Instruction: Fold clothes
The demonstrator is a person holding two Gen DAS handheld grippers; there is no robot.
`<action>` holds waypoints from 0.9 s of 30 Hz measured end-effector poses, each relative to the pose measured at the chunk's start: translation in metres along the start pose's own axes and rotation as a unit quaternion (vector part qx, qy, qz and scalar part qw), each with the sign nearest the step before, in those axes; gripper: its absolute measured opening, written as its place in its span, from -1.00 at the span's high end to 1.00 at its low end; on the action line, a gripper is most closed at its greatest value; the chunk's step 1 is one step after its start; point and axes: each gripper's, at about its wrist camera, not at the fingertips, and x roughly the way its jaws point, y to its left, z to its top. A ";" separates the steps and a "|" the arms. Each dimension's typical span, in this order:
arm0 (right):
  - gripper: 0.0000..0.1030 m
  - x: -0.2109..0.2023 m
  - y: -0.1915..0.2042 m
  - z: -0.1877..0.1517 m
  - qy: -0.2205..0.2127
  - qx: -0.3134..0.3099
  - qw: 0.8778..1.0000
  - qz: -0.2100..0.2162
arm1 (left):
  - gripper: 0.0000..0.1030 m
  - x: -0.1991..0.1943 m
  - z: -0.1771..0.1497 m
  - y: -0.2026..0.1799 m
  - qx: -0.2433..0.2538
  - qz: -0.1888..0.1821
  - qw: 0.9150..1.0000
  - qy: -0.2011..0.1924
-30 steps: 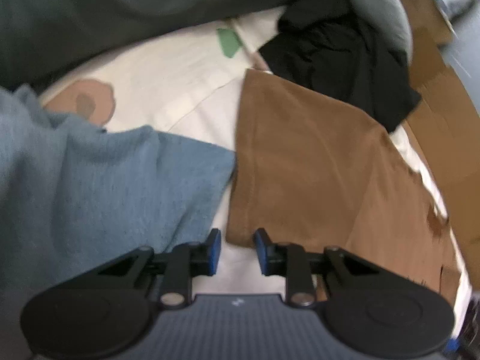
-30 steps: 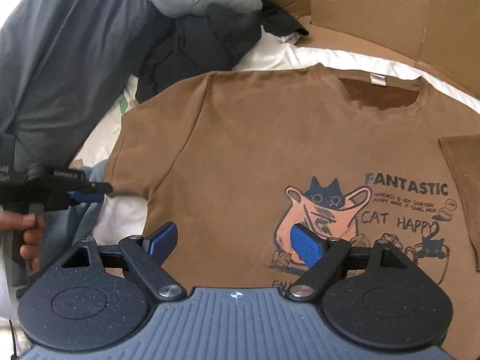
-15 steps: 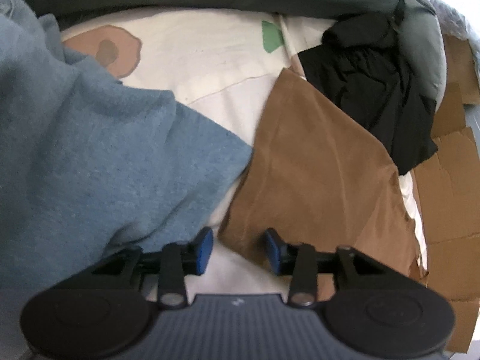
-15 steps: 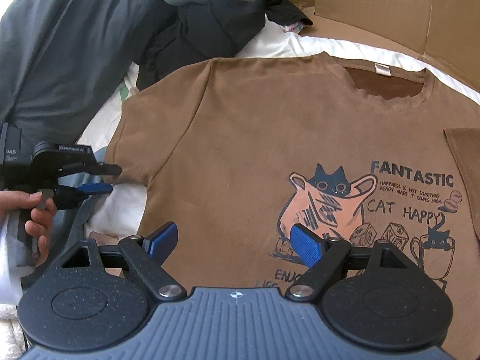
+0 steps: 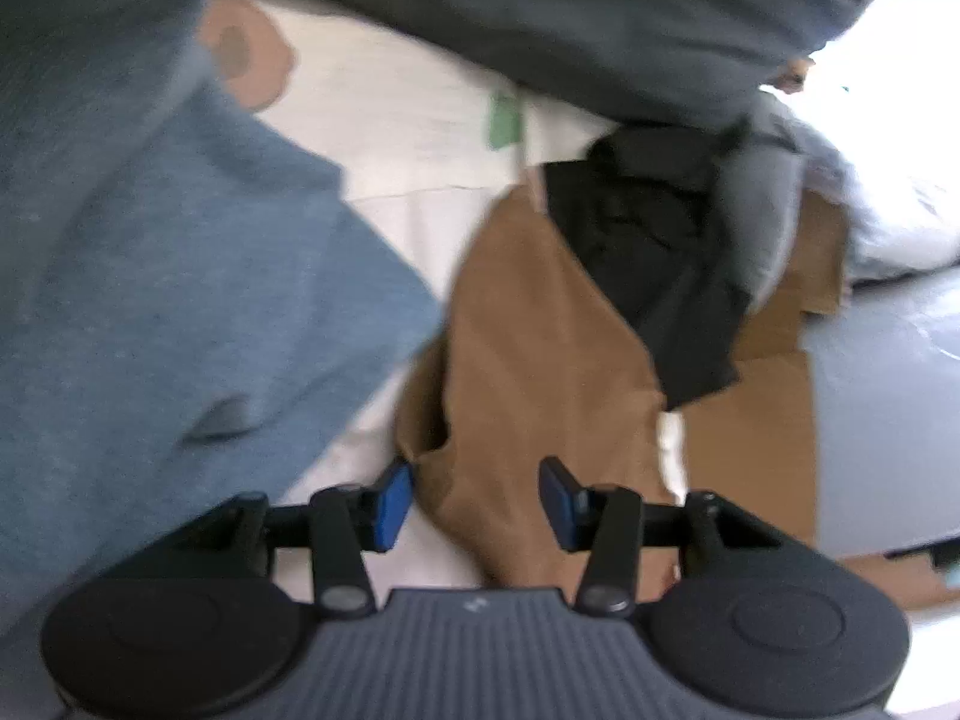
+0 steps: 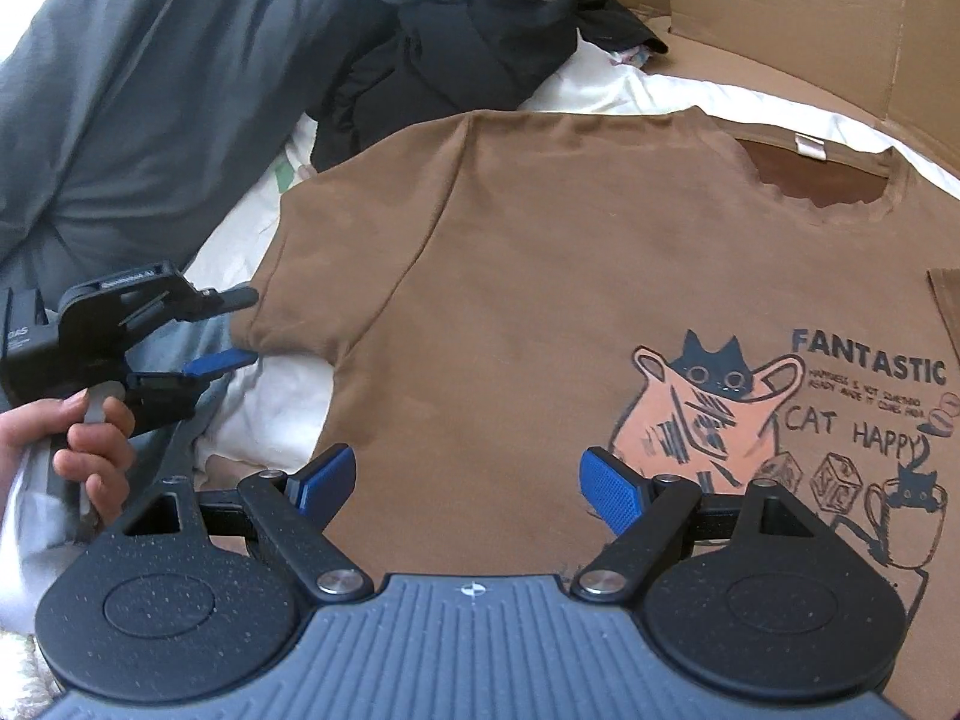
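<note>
A brown T-shirt (image 6: 540,300) with a cat print lies flat, face up, on the white bed sheet (image 6: 258,408). Its left sleeve (image 5: 528,360) reaches toward my left gripper (image 5: 474,498). That gripper's jaws are opening, and the sleeve's hem corner lies between the blue pads (image 5: 393,501) without being pressed. In the right wrist view the left gripper (image 6: 252,327) is at the sleeve's edge, with a person's hand (image 6: 78,438) holding it. My right gripper (image 6: 465,480) hovers open over the shirt's lower front, holding nothing.
A blue garment (image 5: 150,300) lies left of the sleeve. A black garment (image 6: 450,60) and grey clothing (image 6: 150,90) are piled beyond the shirt's shoulder. Cardboard (image 6: 780,18) walls the far side behind the collar.
My left gripper rolled, moved in on the sleeve and opened wider, and the hem corner now sits between its fingers. The right gripper stayed open and nearly still.
</note>
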 end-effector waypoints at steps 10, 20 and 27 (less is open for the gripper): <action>-0.59 0.008 0.005 0.005 -0.005 0.005 1.000 0.021 | 0.48 0.007 0.002 0.000 0.033 0.029 0.999 -0.018; 0.59 0.050 0.029 0.023 0.002 -0.027 0.998 0.052 | 0.80 -0.004 0.000 -0.014 0.085 0.031 0.995 -0.044; 0.93 0.079 0.038 0.033 0.013 -0.021 0.997 0.076 | 0.81 -0.008 0.002 -0.038 0.137 0.030 0.989 -0.041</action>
